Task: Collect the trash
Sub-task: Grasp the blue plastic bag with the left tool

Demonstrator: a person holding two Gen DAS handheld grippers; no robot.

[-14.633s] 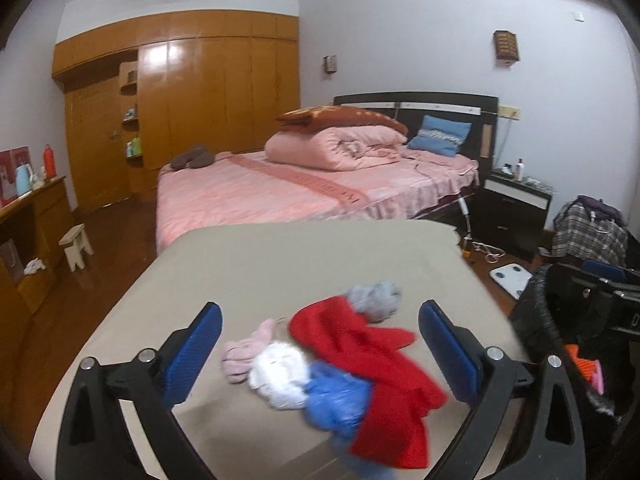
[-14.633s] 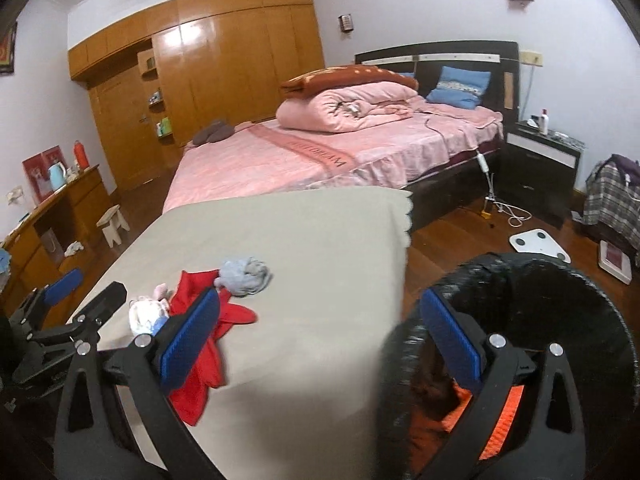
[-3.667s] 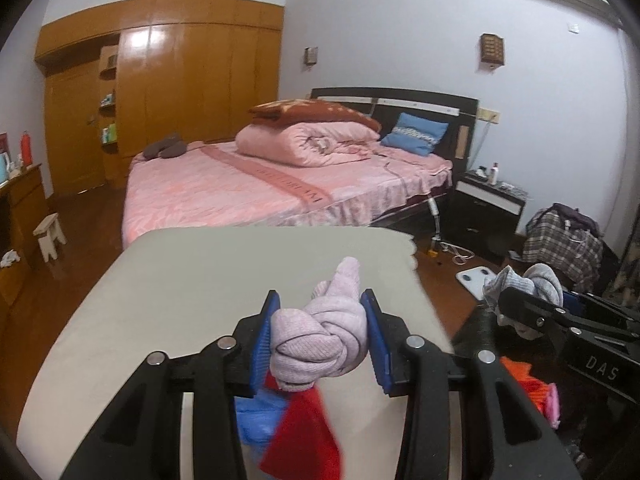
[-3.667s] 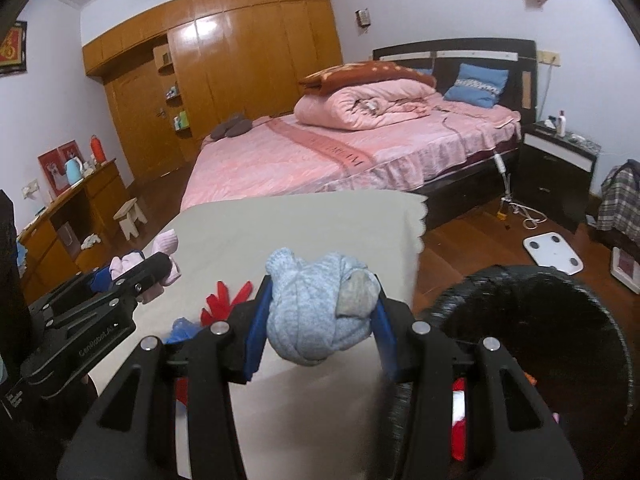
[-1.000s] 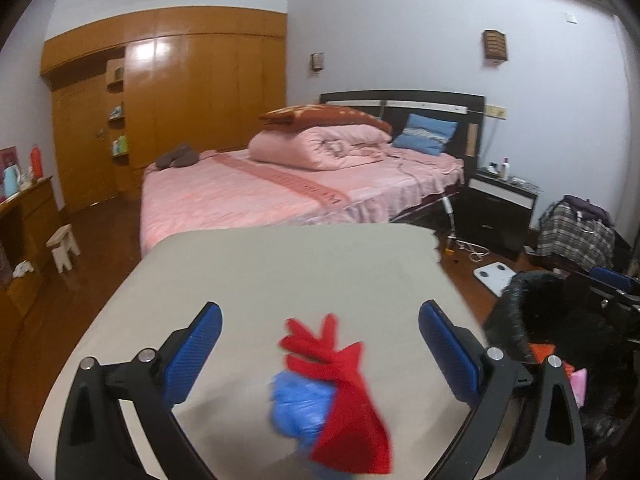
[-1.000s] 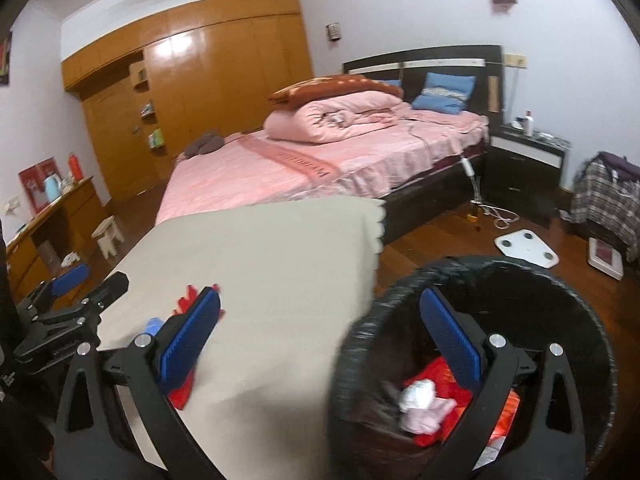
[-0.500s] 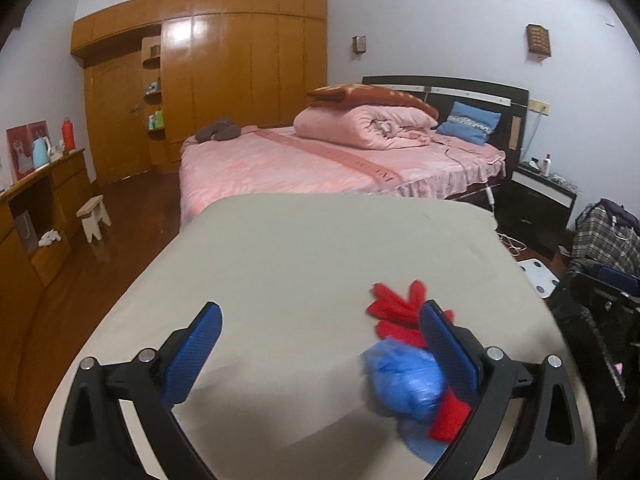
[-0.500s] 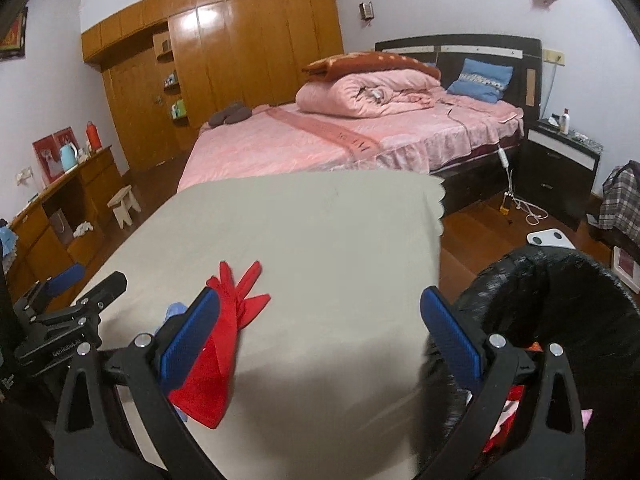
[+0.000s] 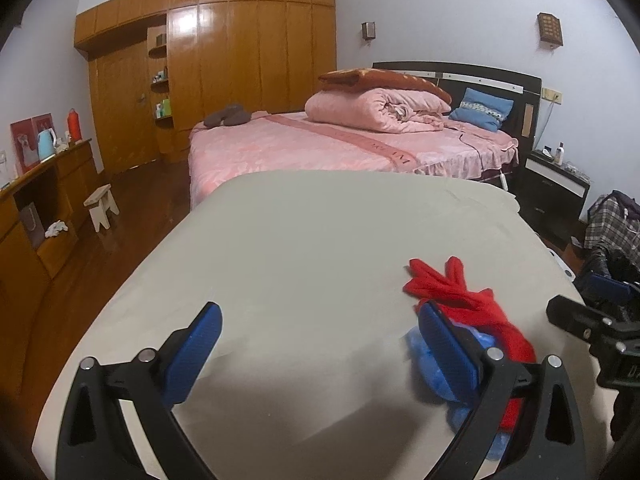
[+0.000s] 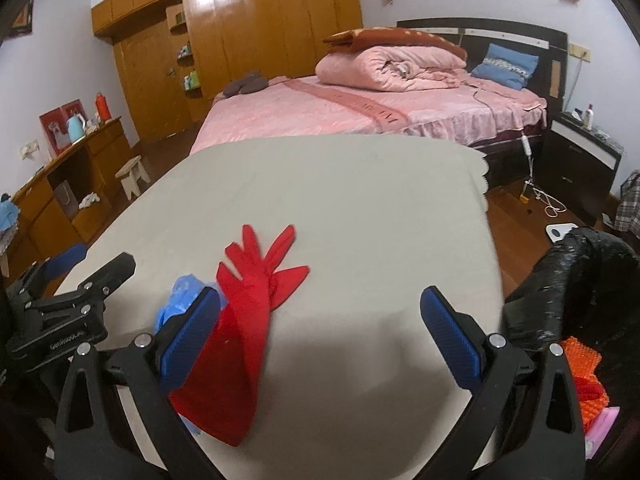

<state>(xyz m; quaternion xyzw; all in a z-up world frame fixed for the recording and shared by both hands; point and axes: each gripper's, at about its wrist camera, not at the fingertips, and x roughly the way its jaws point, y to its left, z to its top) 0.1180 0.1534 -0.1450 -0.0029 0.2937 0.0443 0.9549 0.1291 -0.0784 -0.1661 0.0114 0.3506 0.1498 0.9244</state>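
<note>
A long red glove (image 10: 248, 304) lies on the beige table (image 10: 360, 208), fingers pointing away from me. A crumpled blue plastic piece (image 10: 180, 300) sits against its left side. In the left wrist view the red glove (image 9: 460, 292) and the blue piece (image 9: 432, 360) lie behind my right finger. My left gripper (image 9: 320, 340) is open over bare tabletop, left of both. My right gripper (image 10: 320, 320) is open above the table, with the glove under its left finger. The black-lined bin (image 10: 572, 292) stands at the right, with orange and pink bits inside.
A pink bed (image 9: 340, 144) with a rolled quilt stands beyond the table. Wooden wardrobes (image 9: 240, 68) line the back wall. A low cabinet (image 9: 36, 200) and a small stool (image 9: 102, 206) are at the left. A black nightstand (image 9: 556, 184) and a plaid bag (image 9: 612, 220) are at the right.
Both grippers have swung left, away from the bin. In the right wrist view the glove has come nearer and lower; the bin has slid to the right edge. Both grippers stay open.
</note>
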